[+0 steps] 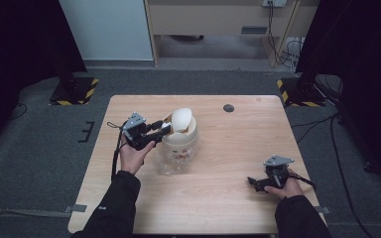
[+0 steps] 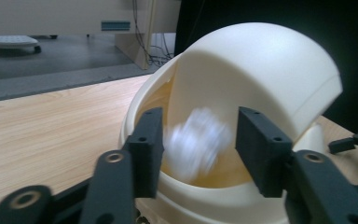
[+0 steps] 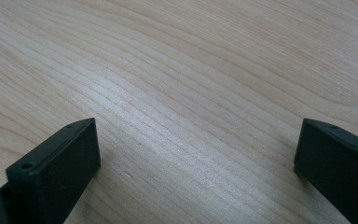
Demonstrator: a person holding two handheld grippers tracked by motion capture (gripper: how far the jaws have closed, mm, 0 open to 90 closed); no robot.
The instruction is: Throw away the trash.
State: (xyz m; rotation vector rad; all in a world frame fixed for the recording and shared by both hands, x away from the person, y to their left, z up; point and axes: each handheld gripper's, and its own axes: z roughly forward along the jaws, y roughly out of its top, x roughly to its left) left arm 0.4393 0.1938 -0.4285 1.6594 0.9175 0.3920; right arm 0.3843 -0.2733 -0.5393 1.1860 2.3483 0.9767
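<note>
the right gripper (image 3: 196, 154) rests wide open on the table (image 1: 228, 163), holding nothing. the left gripper (image 2: 196, 140), jaws parted, hangs over the bin (image 2: 205, 191); the white wad (image 2: 196, 142) sits blurred between them, apparently dropping in. best to hold steady above the opening until it clears the tilted lid (image 2: 256, 70). count: one bin, one wad, two grippers.

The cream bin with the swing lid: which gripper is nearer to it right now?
Left. The left gripper is at the rim of the cream bin, jaws apart, with a blurred white wad between them. The right gripper rests on the table, well off toward the near right corner.
</note>
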